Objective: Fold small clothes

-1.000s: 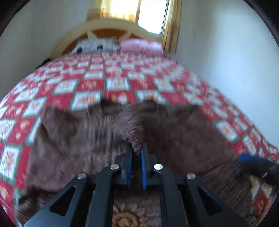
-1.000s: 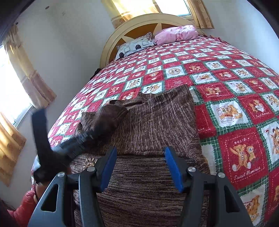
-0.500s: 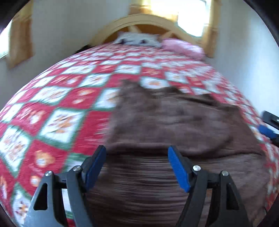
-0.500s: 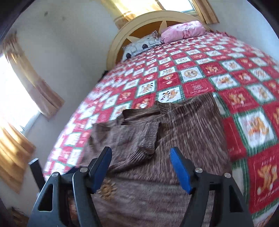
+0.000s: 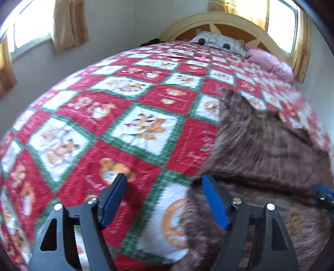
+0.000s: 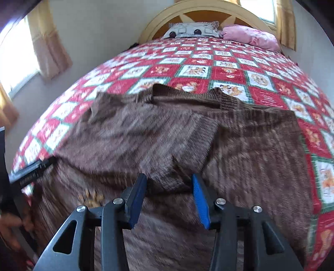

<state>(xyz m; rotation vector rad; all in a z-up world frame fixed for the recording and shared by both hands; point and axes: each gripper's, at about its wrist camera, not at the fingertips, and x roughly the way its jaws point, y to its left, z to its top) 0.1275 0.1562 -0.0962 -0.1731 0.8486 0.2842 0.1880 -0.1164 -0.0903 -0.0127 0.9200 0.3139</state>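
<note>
Hovering both sets of fingers over the bed, I have nothing gripped in either. My left fingers [image 5: 165, 200] stand wide apart above the quilt [image 5: 125, 129], at the left edge of the brown knit sweater [image 6: 167, 135]; the right-hand blue pad [image 5: 215, 202] sits over the sweater's hem side while the other is over bare quilt. I judge that I am placed there to take that left edge for the next fold.

My right fingers [image 6: 169, 198] are parted too, less widely, and hang over the near middle of the sweater, just above a ridge where one layer lies over another (a sleeve or side panel turned inward, as far as I can tell through the blur). The cloth passes between them but I cannot say that it touches either pad.

The sweater lies spread on the near part of the bed, collar toward the far side and hem toward me, with its left part already doubled over the body. That suggests the fold is partly made, and the remaining side and the lengthwise fold are still to do.

Beyond it the quilt runs to a grey patterned pillow [image 6: 194, 31] and a pink pillow [image 6: 250, 35] against the headboard [image 6: 208, 14], well apart from my work.
</note>
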